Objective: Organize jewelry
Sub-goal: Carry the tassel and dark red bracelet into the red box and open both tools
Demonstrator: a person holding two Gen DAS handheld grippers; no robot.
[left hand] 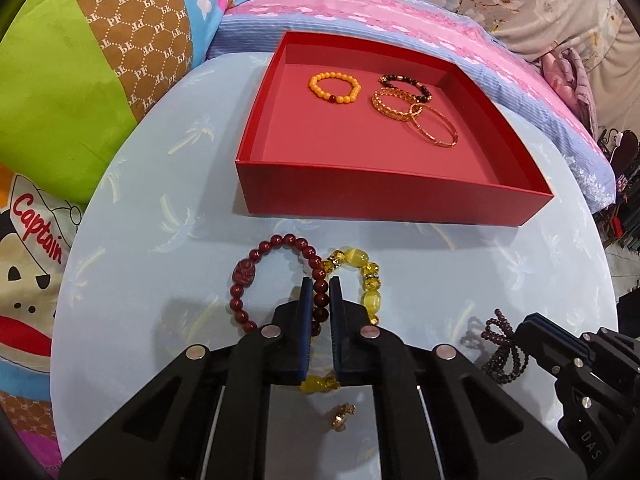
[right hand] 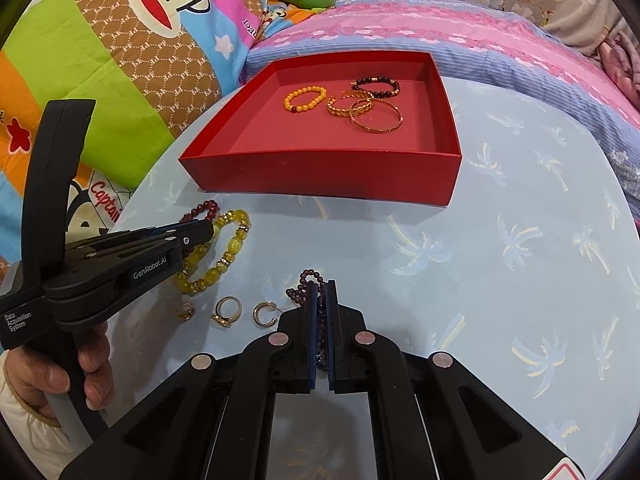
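The left tool [left hand: 320,280] is closed on the near-right side of the dark red round-bead bracelet with a carved bead [left hand: 276,280]; its two blue pads pinch the beads between them, and the rest of the loop lies to the left on the light blue palm-print tabletop [left hand: 520,264]; the yellow glass-bead bracelet [left hand: 360,280] touches it just on the right. The right tool [right hand: 320,286] is closed on the bunched purple small-bead strand [right hand: 306,284], whose loose loops stick out ahead and to the left of the tips. The open red cardboard box [left hand: 384,196] lies straight ahead of both tools, its near wall facing them; the left tool seems nearer to this wall. Inside, toward the far side, rest an orange bead bracelet [left hand: 335,88], a dark bead bracelet [left hand: 406,86] and gold bangles [left hand: 416,118]; the near half of the floor is free, so I judge the coming move is forward and over the near wall. Three small gold pieces [right hand: 228,311] wait on the tabletop between the tools.
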